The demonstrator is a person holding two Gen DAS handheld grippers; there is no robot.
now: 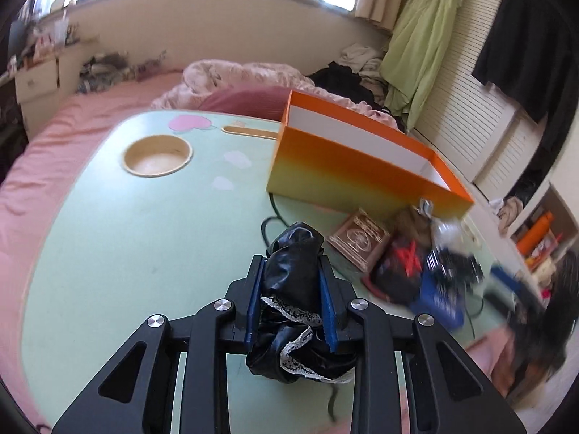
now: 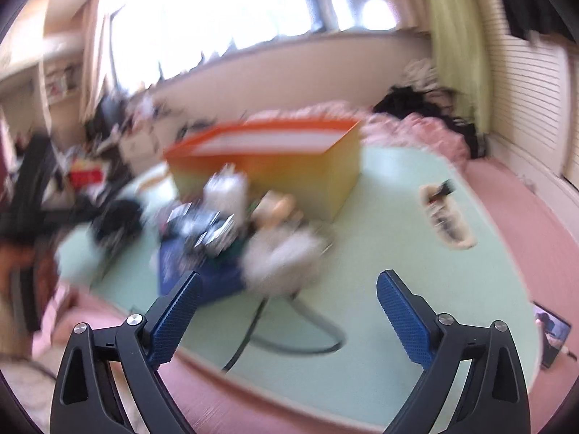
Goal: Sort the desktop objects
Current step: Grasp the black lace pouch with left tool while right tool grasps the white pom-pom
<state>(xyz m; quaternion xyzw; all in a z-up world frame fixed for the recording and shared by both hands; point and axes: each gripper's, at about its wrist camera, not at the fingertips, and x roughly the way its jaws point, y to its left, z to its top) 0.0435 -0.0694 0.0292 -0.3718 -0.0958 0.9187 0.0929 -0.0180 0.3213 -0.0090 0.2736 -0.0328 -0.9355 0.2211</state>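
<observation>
Black cloth (image 1: 289, 289) squeezed in left gripper (image 1: 291, 271) | right gripper (image 2: 287, 289) wide, empty | orange box (image 1: 347, 173) by bench (image 1: 126, 235) far edge

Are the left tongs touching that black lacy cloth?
Touching. In the left wrist view, both blue pads of the left tongs press against the sides of the black lacy cloth, which bunches up between them.

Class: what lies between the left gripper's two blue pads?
In the left wrist view, a black garment with white lace trim is pinched between the left gripper's pads.
</observation>
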